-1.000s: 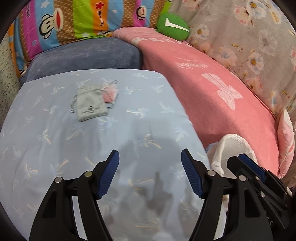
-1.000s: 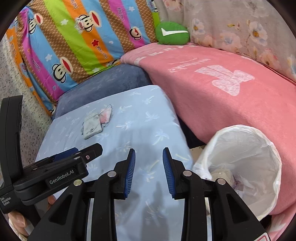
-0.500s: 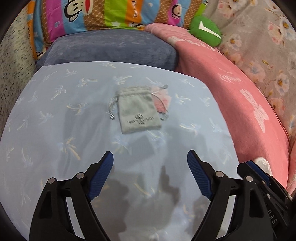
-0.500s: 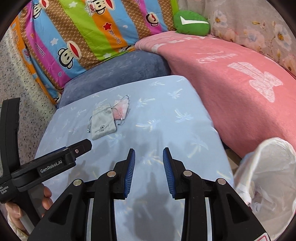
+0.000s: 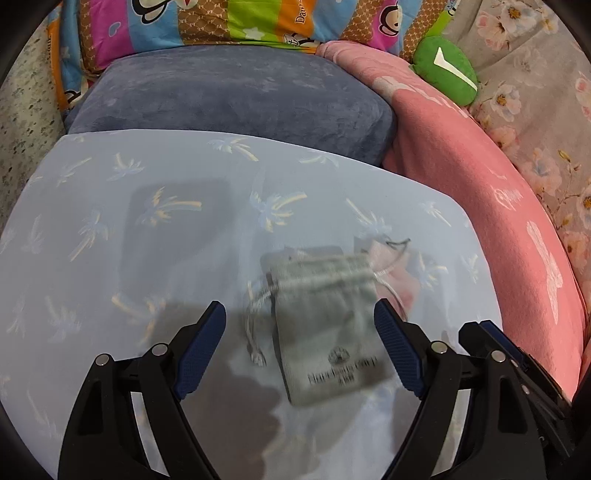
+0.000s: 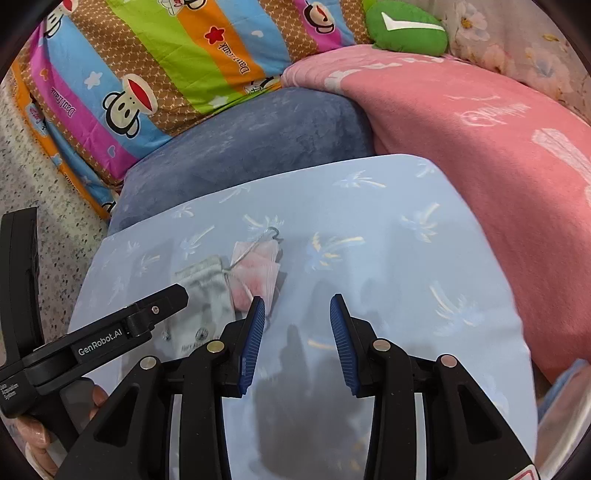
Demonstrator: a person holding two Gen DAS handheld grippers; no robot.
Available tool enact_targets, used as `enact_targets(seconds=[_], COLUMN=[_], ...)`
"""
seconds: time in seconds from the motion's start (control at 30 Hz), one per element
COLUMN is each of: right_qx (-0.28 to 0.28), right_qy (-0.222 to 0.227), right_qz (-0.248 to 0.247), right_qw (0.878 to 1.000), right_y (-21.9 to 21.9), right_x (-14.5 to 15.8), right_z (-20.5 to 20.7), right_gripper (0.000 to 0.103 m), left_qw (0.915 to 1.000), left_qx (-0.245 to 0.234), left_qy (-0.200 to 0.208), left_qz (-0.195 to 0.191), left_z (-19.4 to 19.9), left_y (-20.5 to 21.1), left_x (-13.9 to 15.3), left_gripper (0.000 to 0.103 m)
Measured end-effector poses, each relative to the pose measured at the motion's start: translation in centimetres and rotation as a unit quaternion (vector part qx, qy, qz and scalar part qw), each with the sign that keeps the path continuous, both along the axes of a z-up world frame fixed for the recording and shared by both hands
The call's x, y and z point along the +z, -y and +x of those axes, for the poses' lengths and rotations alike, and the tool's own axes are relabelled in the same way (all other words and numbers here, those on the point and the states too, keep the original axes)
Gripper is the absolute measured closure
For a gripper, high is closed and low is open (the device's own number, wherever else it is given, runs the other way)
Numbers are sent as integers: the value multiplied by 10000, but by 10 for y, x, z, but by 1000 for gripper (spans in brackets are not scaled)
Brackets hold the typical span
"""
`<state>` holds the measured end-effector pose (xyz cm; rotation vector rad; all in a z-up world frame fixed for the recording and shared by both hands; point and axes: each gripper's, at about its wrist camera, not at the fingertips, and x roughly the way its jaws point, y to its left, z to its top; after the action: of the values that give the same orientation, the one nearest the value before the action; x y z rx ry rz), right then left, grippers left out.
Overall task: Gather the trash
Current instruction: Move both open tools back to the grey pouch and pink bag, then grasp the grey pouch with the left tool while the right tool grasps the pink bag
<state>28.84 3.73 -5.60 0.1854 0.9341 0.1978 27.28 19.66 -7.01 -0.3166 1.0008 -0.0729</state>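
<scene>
A grey drawstring pouch [image 5: 325,325] lies flat on the light blue table [image 5: 147,221]. A pink face mask [image 5: 399,273] lies partly under its right side. My left gripper [image 5: 300,325] is open wide, low over the table, with the pouch between its blue pads. In the right wrist view the pouch [image 6: 205,291] and the mask [image 6: 256,275] lie left of my right gripper [image 6: 297,317], which is open and empty. The left gripper's body [image 6: 110,332] covers part of the pouch there.
A dark blue cushion [image 5: 229,103] lies beyond the table. A pink blanket [image 5: 480,177] runs along the right. A striped cartoon pillow [image 6: 166,62] and a green plush [image 6: 406,27] sit at the back. The white bag's edge [image 6: 565,417] shows at lower right.
Both grippers have moved forward and left toward the pouch and mask. The pouch now sits between my left pads. The white trash bag has almost left the right wrist view.
</scene>
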Motion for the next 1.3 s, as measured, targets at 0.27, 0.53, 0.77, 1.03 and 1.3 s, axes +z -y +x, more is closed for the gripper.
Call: enact_targets(seconds=[0.27,0.53,0.77,1.03,1.3], right_qx=[274,573,526,502,235], right_qy=[-216,-162,-225,-103,-55], right_qz=[230,223,315,220,361], right_qw=[9991,9980,9979,9984,9991], right_y=[-18,-33,-23,-12,21], right_x=[-29,-35,-27,-7,12], right_z=[35,33,2,-58,-123], right_gripper=[67,92,96,96,96], left_qw=[9992,9973,9970,9972,9956], left_qx=[-130,-442,-519,-609,-873], left_qy=[-46,-45,-8,28,149], left_qz=[-381,-582,-566,-433,-315], left_z=[16,11,-11,-52,-100], left_y=[-9,-4,3,20,42], left_x=[-15,-17,-8,7,26], left_gripper=[41,76,84,84,83])
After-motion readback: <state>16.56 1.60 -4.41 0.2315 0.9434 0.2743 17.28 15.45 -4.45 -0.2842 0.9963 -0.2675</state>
